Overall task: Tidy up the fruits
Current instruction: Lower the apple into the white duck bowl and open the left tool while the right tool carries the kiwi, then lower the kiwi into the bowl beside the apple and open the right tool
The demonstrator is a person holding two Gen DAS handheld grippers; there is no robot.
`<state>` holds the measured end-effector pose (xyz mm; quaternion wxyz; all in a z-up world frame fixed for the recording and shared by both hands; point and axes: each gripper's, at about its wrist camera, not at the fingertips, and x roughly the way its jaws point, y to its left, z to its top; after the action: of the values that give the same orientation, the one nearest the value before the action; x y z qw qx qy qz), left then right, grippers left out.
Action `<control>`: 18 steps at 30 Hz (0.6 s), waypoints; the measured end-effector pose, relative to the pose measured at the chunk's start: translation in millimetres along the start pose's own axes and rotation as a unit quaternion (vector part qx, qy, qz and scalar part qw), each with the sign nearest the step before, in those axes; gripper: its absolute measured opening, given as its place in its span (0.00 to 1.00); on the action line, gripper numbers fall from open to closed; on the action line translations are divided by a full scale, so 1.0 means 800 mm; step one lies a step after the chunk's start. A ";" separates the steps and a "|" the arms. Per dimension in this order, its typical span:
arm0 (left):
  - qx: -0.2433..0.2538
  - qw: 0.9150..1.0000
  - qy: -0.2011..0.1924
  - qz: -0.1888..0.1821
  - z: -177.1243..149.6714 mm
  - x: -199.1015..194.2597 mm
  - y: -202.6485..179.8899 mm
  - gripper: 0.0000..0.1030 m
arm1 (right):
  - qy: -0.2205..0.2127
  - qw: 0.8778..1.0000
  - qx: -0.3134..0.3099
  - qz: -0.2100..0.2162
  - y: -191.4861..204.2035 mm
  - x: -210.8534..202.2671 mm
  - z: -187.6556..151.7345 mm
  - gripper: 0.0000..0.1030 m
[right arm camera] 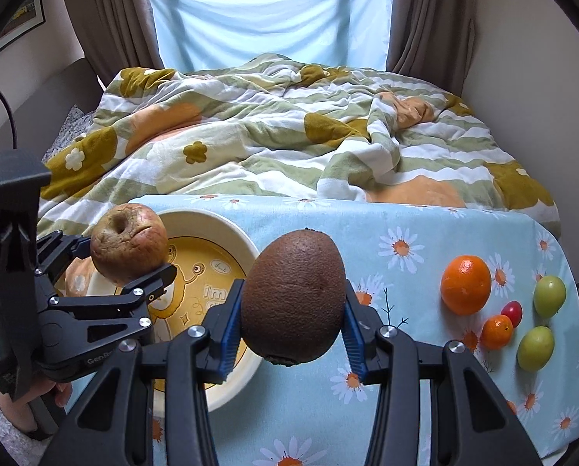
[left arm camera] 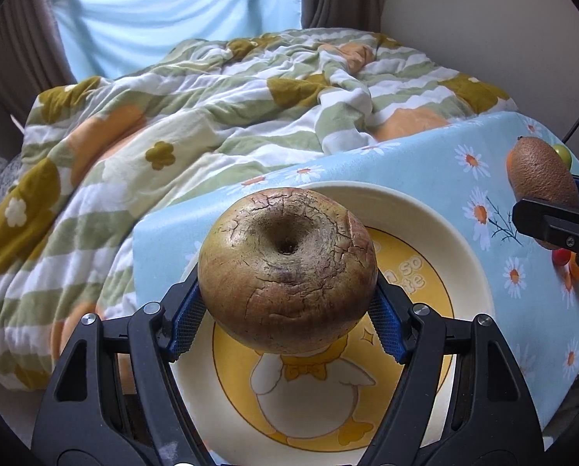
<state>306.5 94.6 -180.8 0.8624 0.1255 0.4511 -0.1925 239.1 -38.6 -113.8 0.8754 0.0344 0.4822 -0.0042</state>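
Observation:
My left gripper [left arm camera: 287, 322] is shut on a wrinkled brownish apple [left arm camera: 287, 268] and holds it above the cream and yellow duck plate [left arm camera: 444, 229]. The apple also shows in the right wrist view [right arm camera: 128, 246], above the plate's [right arm camera: 219, 225] left side. My right gripper [right arm camera: 291, 336] is shut on a brown kiwi [right arm camera: 295, 297], held above the daisy cloth just right of the plate. The kiwi shows at the right edge of the left wrist view [left arm camera: 541, 173].
On the blue daisy tablecloth [right arm camera: 405, 388] at the right lie a large orange [right arm camera: 466, 284], a small orange [right arm camera: 497, 332], a red cherry tomato [right arm camera: 512, 312] and two green fruits [right arm camera: 549, 296] [right arm camera: 535, 347]. A bed with a rumpled flowered quilt [right arm camera: 270, 136] lies behind the table.

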 end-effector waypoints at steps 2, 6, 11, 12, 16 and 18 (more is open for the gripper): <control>0.005 1.000 0.005 -0.004 0.000 0.009 -0.001 0.78 | 0.002 1.000 0.006 -0.003 -0.003 0.002 -0.001 0.41; 0.008 1.000 0.011 -0.005 0.001 0.018 -0.002 0.78 | 0.005 1.000 0.010 -0.005 -0.010 0.004 -0.001 0.41; 0.000 1.000 0.009 -0.017 0.003 0.018 -0.006 0.85 | 0.005 1.000 0.010 -0.005 -0.010 0.004 -0.001 0.41; 0.004 1.000 0.001 -0.014 0.005 0.013 -0.008 0.90 | 0.004 1.000 0.009 -0.004 -0.013 0.004 -0.001 0.41; 0.012 1.000 -0.018 -0.004 0.013 -0.005 -0.016 1.00 | 0.002 1.000 0.004 0.001 -0.023 0.001 0.004 0.41; 0.007 1.000 -0.015 0.001 0.015 -0.012 -0.017 1.00 | 0.003 1.000 -0.003 0.006 -0.028 0.000 0.008 0.41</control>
<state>303.9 79.6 -166.9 0.8683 0.1290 0.4370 -0.1960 243.7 -61.5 -111.7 0.8741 0.0344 0.4846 0.0028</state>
